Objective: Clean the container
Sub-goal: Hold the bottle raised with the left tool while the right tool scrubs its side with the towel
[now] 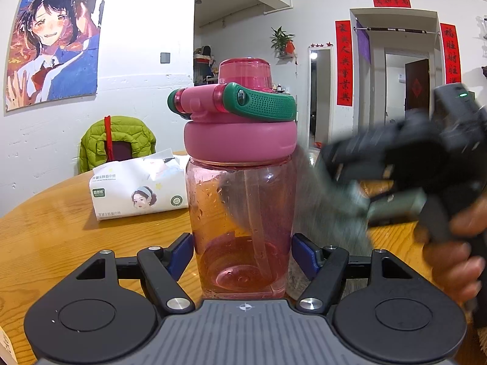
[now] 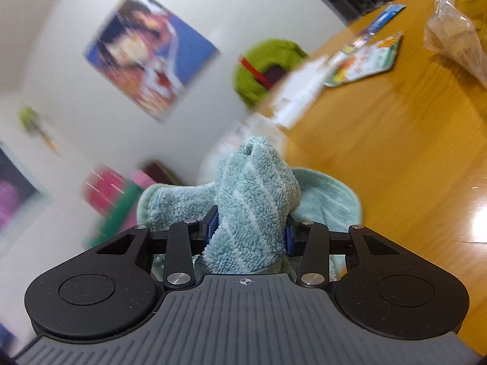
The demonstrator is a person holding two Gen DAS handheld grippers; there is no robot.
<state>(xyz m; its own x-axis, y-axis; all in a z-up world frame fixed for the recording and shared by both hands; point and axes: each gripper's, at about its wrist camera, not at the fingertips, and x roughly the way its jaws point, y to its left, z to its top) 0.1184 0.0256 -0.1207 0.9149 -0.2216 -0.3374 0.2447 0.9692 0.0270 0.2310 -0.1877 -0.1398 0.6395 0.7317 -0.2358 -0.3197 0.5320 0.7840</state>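
A clear pink water bottle (image 1: 242,213) with a pink lid and green carry handle (image 1: 261,103) stands upright on the wooden table (image 1: 61,237). My left gripper (image 1: 243,254) is shut on the bottle's lower body, blue pads on both sides. In the left wrist view the right gripper (image 1: 350,182) is blurred at the right, held by a hand (image 1: 456,261), pressing a cloth (image 1: 319,210) against the bottle's right side. In the right wrist view my right gripper (image 2: 251,228) is shut on a bunched teal towel (image 2: 255,200); the bottle (image 2: 112,203) is a pink and green blur at left.
A white tissue pack (image 1: 140,188) lies behind the bottle at left. A green jacket (image 1: 118,140) hangs on a chair beyond the table. Snack packets (image 2: 365,57) and a plastic bag (image 2: 456,30) lie on the far side of the table (image 2: 395,158).
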